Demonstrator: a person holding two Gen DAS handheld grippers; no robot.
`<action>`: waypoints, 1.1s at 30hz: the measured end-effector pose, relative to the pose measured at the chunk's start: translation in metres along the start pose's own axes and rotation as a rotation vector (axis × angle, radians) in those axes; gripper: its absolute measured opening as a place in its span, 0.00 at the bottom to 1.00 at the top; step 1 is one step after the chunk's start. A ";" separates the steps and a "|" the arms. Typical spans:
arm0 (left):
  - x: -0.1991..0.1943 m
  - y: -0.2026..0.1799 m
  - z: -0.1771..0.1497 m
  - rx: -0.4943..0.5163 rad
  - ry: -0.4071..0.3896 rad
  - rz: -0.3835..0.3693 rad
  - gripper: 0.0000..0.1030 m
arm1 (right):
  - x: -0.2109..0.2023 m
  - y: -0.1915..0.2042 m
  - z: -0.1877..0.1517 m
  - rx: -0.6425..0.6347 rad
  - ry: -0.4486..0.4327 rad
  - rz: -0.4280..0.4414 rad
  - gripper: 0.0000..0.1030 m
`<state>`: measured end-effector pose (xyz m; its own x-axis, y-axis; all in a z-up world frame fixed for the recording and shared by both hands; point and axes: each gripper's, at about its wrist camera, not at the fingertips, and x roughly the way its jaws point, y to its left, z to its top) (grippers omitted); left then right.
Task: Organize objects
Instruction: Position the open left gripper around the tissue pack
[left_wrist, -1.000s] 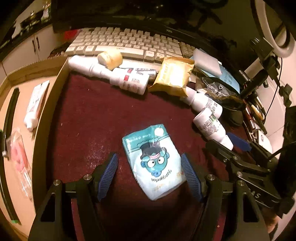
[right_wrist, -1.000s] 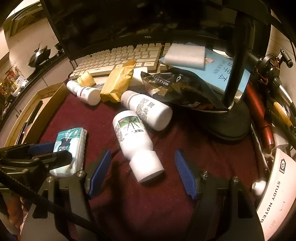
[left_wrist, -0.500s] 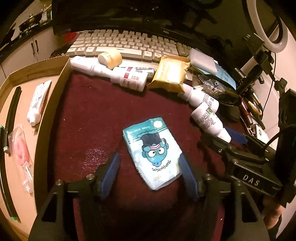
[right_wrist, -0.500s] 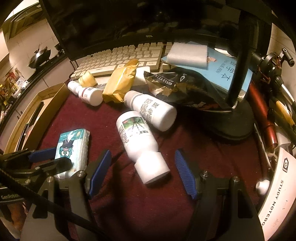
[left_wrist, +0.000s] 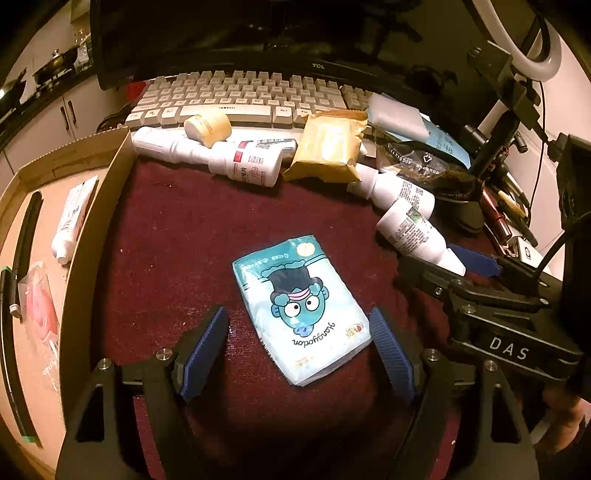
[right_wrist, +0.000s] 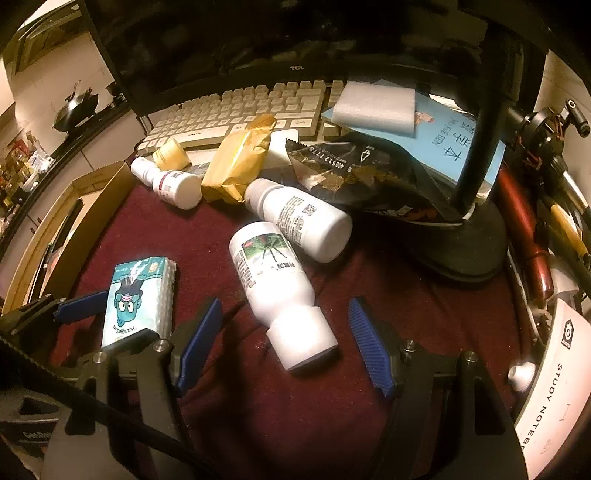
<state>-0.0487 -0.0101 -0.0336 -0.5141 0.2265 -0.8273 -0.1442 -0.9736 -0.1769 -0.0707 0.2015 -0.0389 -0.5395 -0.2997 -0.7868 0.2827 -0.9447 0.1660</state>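
Maroon cloth (left_wrist: 177, 229) over worktop. Left gripper (left_wrist: 299, 347) set wide, jaws just opened further, straddling tissue pack (left_wrist: 301, 308) flat on the cloth, pads clear of it. Right gripper (right_wrist: 284, 332) apart around cap end of white bottle (right_wrist: 275, 284) lying on its side, untouched. Second white bottle (right_wrist: 299, 218) just beyond.

Dim, warm yellowish light; heavy fisheye curvature, dark vignetted corners, soft grain.
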 end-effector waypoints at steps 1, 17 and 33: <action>-0.001 0.002 -0.001 -0.005 0.004 -0.008 0.72 | 0.000 0.000 0.000 0.001 0.000 0.000 0.69; 0.005 -0.001 0.010 -0.140 0.060 -0.051 0.72 | -0.010 -0.001 -0.001 0.018 -0.031 -0.005 0.69; -0.001 -0.005 -0.007 0.068 0.005 -0.005 0.58 | -0.007 -0.013 -0.002 0.050 -0.031 0.001 0.68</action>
<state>-0.0420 -0.0051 -0.0356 -0.5089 0.2307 -0.8293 -0.2036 -0.9683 -0.1445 -0.0687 0.2161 -0.0370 -0.5642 -0.3038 -0.7677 0.2440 -0.9497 0.1965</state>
